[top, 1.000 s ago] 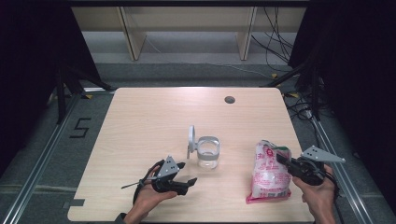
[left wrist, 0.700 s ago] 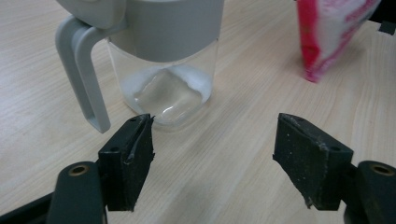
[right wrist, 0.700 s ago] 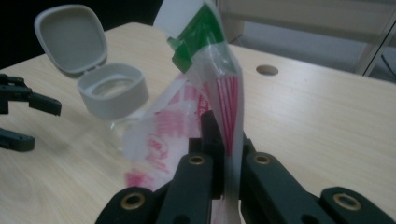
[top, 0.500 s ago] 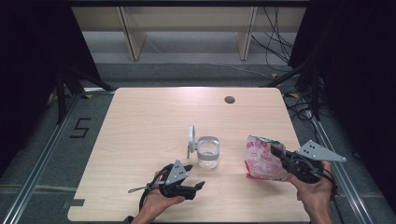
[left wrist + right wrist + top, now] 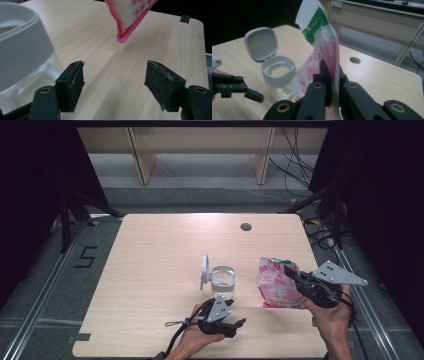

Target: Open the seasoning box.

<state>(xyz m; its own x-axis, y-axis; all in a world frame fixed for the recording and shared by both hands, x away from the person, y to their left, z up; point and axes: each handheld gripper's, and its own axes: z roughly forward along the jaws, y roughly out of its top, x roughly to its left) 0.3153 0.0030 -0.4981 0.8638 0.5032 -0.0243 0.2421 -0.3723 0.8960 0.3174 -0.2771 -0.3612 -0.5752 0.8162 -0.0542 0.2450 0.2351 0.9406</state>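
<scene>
**Pouch lifted off the counter, jar waiting open**

Your right gripper (image 5: 291, 272) has its jaws clamped on the red-and-white pouch (image 5: 274, 285), pinching it partway down one side. A second ago that pouch lay flat at the lower right of the high view; now it stands raised and tilted, its lower corner off the counter (image 5: 160, 255), as the left gripper view shows at its top centre (image 5: 130, 17). In the right gripper view the pouch's green-and-clear top (image 5: 318, 27) rises above the jaws.

Your left gripper (image 5: 234, 326) has slid rightward along the bottom edge of the high view and now sits just below the jar (image 5: 222, 282). Its jaws stand apart with nothing between them; in the left gripper view the jar's grey collar (image 5: 22, 50) lies just beside the left jaw, at the left edge of the frame.

By my reading, you have finished picking up the pouch and are bringing both hands in to work at the jar, likely to steady it and pour. The jar's hinged lid (image 5: 204, 268) is flipped up, so the mouth is free.

Count: one pouch, one clear jar with one hinged lid, two grippers, and one round hole (image 5: 245, 226) in the counter at the upper right of centre.
</scene>
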